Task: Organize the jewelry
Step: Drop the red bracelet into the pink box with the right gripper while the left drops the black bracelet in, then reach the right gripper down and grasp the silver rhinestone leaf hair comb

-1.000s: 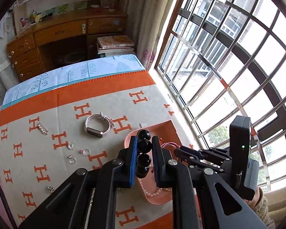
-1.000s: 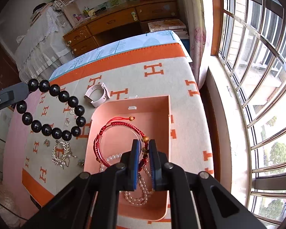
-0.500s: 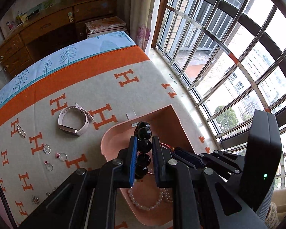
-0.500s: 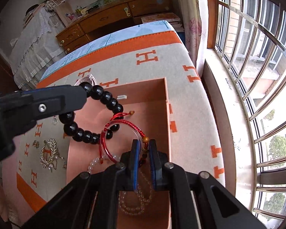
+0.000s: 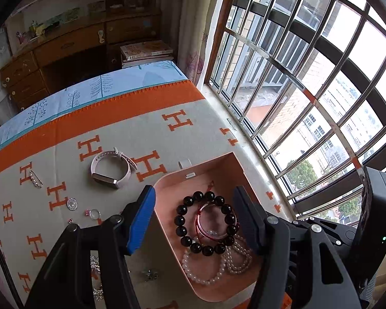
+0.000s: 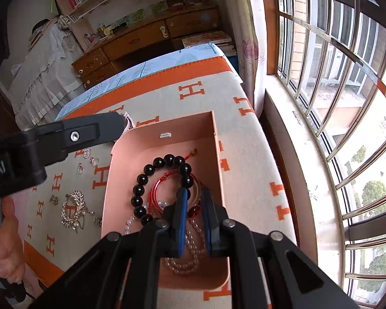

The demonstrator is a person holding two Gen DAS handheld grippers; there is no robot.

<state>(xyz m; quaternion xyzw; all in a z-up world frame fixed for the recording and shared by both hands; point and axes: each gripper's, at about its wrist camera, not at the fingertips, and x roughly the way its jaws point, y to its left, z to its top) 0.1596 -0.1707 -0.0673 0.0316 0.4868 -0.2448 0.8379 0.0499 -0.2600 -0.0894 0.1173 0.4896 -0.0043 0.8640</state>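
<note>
Left gripper (image 5: 193, 219) spread wide, released; black bead bracelet (image 5: 205, 225) lies in pink box (image 5: 218, 166). Right gripper (image 6: 194, 216) nearly clenched, contents unclear. Watch (image 5: 112, 167), rings (image 5: 94, 213), brooch (image 6: 72, 208) remain at 9 o'clock.

A pink open box (image 5: 220, 163) sits on the orange-and-cream H-patterned cloth. Inside it, a black bead bracelet (image 5: 181, 220) lies flat in a ring, overlapping a red cord bracelet (image 5: 199, 225) at its centre. Pearl strands (image 5: 193, 270) curl at the box's 6 o'clock end. Outside, at the box's 10 o'clock, a pale pink smartwatch (image 5: 108, 168) rests on its side. At 9 o'clock lie small rings (image 5: 94, 213) and a round crystal brooch (image 5: 72, 204); a gold leaf brooch (image 6: 72, 209) lies at 8 o'clock.
</note>
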